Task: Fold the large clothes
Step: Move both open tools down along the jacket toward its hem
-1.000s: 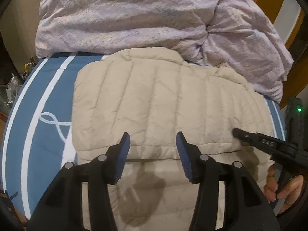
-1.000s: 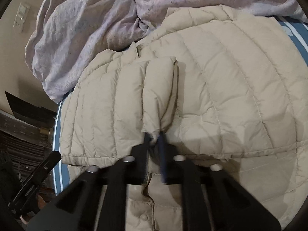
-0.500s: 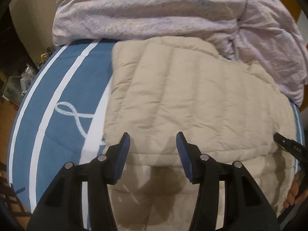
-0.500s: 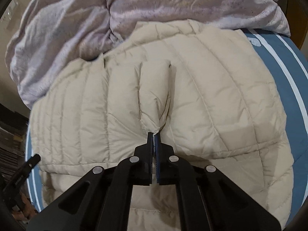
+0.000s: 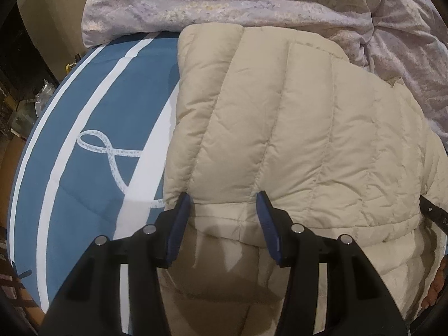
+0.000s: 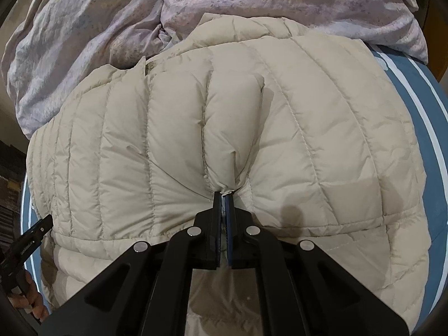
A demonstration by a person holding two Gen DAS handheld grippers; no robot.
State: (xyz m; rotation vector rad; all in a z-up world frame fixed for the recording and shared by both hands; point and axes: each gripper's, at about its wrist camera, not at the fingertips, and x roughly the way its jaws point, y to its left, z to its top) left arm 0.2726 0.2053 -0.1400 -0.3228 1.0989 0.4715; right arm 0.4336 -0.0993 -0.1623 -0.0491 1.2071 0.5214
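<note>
A beige quilted puffer jacket (image 5: 302,128) lies on the blue bedspread, its upper layer folded over the lower part. My left gripper (image 5: 222,204) is open, its blue pads straddling the folded layer's hem near its left corner, holding nothing. My right gripper (image 6: 223,196) is shut on a pinch of the jacket (image 6: 232,140) hem, which bunches into a raised ridge. The right gripper's tip shows at the right edge of the left wrist view (image 5: 432,211); the left gripper's tip shows at the left edge of the right wrist view (image 6: 30,238).
A crumpled lilac duvet (image 5: 252,2) is heaped behind the jacket, also in the right wrist view (image 6: 112,22). The blue bedspread with white stripes (image 5: 92,128) extends to the left; its edge drops off to cluttered floor (image 5: 16,106).
Both grippers moved closer to the jacket. The left one shifted toward the folded layer's left corner and now straddles the hem. The right stays shut on its pinch.
</note>
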